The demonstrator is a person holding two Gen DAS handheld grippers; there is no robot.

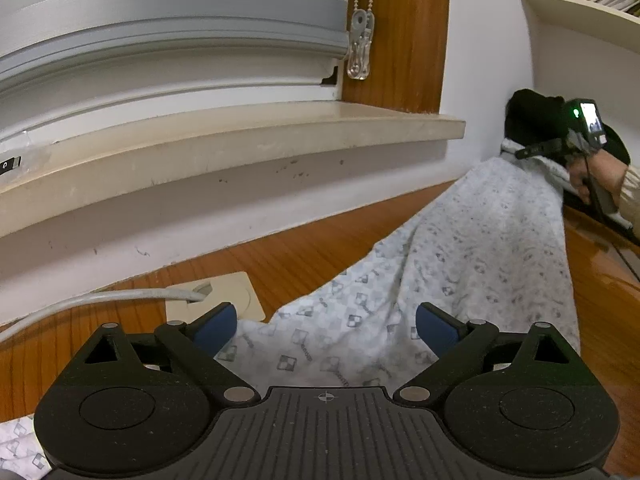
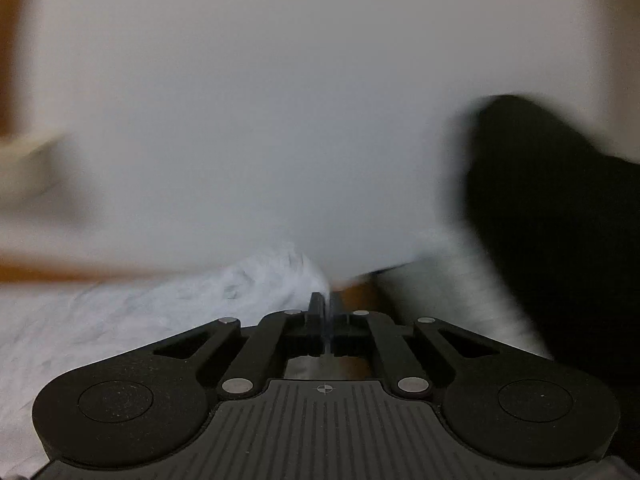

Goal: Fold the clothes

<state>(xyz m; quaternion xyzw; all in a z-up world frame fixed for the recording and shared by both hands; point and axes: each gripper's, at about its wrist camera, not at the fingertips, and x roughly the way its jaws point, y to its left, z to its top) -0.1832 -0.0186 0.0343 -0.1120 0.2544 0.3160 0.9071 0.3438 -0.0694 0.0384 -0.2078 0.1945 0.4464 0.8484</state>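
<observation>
Holding one edge high is what gives the patterned grey-white garment (image 1: 472,248) its shape right now: it hangs in a slope from my right gripper (image 1: 536,151) down across the wooden floor (image 1: 312,248) to a spot just under my left gripper (image 1: 326,328). In the right wrist view the two fingers (image 2: 316,312) are pressed together with a thin seam of pale cloth (image 2: 240,288) running up between them, so I judge that side to be pinching the fabric's edge. That view is badly smeared by motion, so I cannot tell exactly which hem or corner it has.

My left gripper stands wide apart, its blue pads (image 1: 216,326) on either side of the low end of the cloth and gripping nothing. I read that spread as readiness to catch the near edge so the garment can be stretched between both tools, though it would equally suit having just let that edge go.

A dark garment (image 1: 532,116) sits heaped behind the right gripper against the white wall (image 1: 484,60), apart from the lifted piece. A grey cable (image 1: 100,300) runs into a floor socket plate (image 1: 236,296) just beside the cloth's left edge, worth keeping clear of.
</observation>
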